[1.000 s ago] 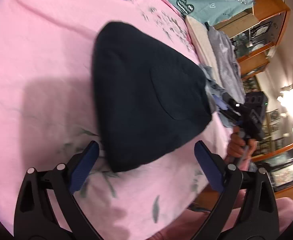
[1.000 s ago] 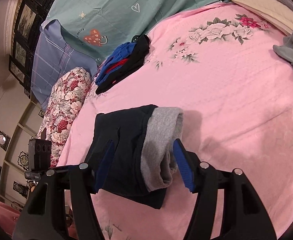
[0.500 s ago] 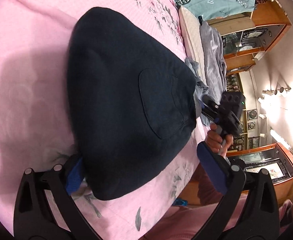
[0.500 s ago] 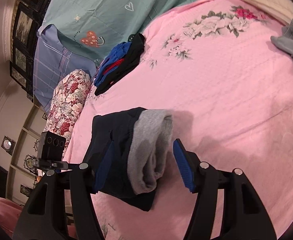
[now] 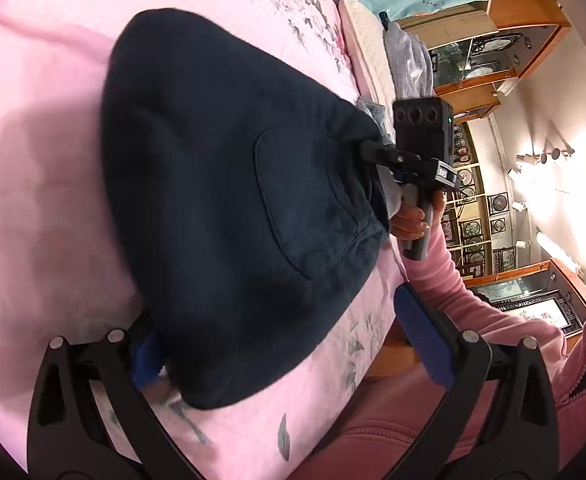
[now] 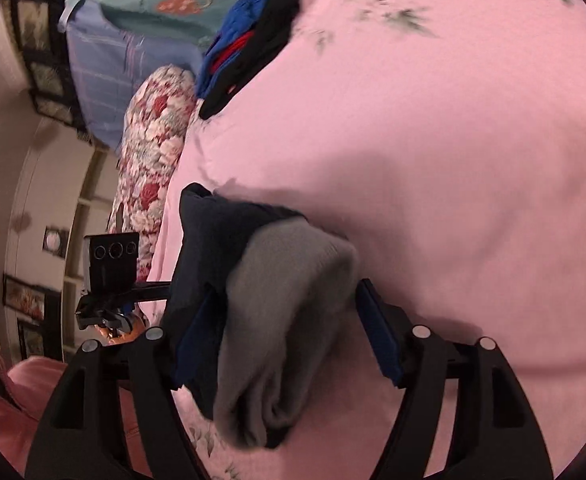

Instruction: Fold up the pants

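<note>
Dark navy pants (image 5: 221, 200) lie folded in a thick wedge on the pink bedspread (image 5: 33, 160), back pocket up. My left gripper (image 5: 285, 348) is wide open at the near corner, with its left pad (image 5: 145, 356) tucked under the pants' edge and its right pad clear. In the right wrist view the pants' end shows dark cloth (image 6: 213, 232) and grey lining (image 6: 285, 320). It sits bunched between the jaws of my right gripper (image 6: 287, 336), which are opening, and the right pad (image 6: 377, 336) stands just off the grey cloth. A hand in a pink sleeve (image 5: 453, 288) holds that gripper.
A pile of blue, red and black clothes (image 6: 249, 36) lies at the far end of the bed, beside a floral pillow (image 6: 149, 152). Grey garments (image 5: 409, 56) are heaped along the bed's right edge, with wooden cabinets (image 5: 493, 40) beyond. Pink bedspread (image 6: 453, 160) stretches to the right.
The left gripper moved in until its left finger slid under the pants' edge. The right gripper dropped closer to the bed and its jaws widened around the grey end.
</note>
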The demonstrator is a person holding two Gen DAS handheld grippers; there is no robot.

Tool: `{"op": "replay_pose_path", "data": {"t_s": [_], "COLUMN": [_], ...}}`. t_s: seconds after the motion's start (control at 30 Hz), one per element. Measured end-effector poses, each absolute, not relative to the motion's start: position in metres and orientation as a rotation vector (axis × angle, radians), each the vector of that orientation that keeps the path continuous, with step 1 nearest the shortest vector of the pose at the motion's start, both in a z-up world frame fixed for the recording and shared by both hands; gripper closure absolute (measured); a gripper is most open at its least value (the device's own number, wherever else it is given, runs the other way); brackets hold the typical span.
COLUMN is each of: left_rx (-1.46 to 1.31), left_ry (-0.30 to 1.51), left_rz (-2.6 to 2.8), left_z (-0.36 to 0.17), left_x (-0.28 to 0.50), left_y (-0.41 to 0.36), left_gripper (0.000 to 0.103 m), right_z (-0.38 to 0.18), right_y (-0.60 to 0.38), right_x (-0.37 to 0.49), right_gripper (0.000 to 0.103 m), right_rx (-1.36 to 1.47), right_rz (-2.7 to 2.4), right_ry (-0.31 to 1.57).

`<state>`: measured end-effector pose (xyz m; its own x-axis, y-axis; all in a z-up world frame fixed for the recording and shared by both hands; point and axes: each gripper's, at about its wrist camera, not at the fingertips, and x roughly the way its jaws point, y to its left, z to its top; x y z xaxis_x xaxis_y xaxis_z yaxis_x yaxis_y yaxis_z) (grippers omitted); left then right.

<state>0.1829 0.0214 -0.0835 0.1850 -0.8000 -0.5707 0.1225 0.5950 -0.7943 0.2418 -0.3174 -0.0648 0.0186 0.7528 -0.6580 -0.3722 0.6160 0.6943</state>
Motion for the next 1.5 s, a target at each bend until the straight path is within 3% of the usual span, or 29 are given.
{"op": "replay_pose_path", "data": {"t_s": [0.03, 0.2, 0.27, 0.37, 0.47, 0.63, 1.07, 1.3, 1.5], "left_rx": [-0.681, -0.660, -0.673, -0.736, -0.740, -0.752, -0.564, -0.435, -0.453], "left_ry": [1.212, 1.179, 1.179, 1.165, 1.128, 1.056, 0.836, 0.765, 0.838], "left_rz": [-0.733, -0.732, -0.697, -0.648, -0.617, -0.600, -0.546, -0.421, -0.357], "left_z": [-0.083, -0.082, -0.084, -0.088, -0.087, -0.081, -0.023, -0.005, -0.051], "left_x": [0.184, 0.181, 0.178, 0.171, 0.161, 0.153, 0.146, 0.195, 0.250], "left_y": [0.019, 0.018, 0.025, 0.041, 0.049, 0.056, 0.099, 0.167, 0.219], "left_gripper": [0.002, 0.007, 0.027, 0.048, 0.062, 0.078, 0.080, 0.080, 0.080], "right_z": [-0.065, -0.065, -0.065, -0.066, -0.066, -0.061, -0.010, 0.015, 0.003], "right_y": [-0.309, -0.275, -0.278, -0.288, -0.292, -0.297, -0.271, -0.202, -0.132], "right_x": [0.246, 0.255, 0.255, 0.253, 0.247, 0.235, 0.200, 0.262, 0.348], "right_gripper": [0.026, 0.028, 0.035, 0.042, 0.047, 0.059, 0.064, 0.064, 0.064], "right_rx": [0.349, 0.281, 0.279, 0.308, 0.323, 0.354, 0.335, 0.305, 0.234], "right_rz": [0.929, 1.000, 0.992, 0.963, 0.932, 0.898, 0.912, 1.008, 1.025], "right_ry": [1.278, 1.253, 1.249, 1.250, 1.240, 1.203, 1.014, 0.937, 0.947]}}
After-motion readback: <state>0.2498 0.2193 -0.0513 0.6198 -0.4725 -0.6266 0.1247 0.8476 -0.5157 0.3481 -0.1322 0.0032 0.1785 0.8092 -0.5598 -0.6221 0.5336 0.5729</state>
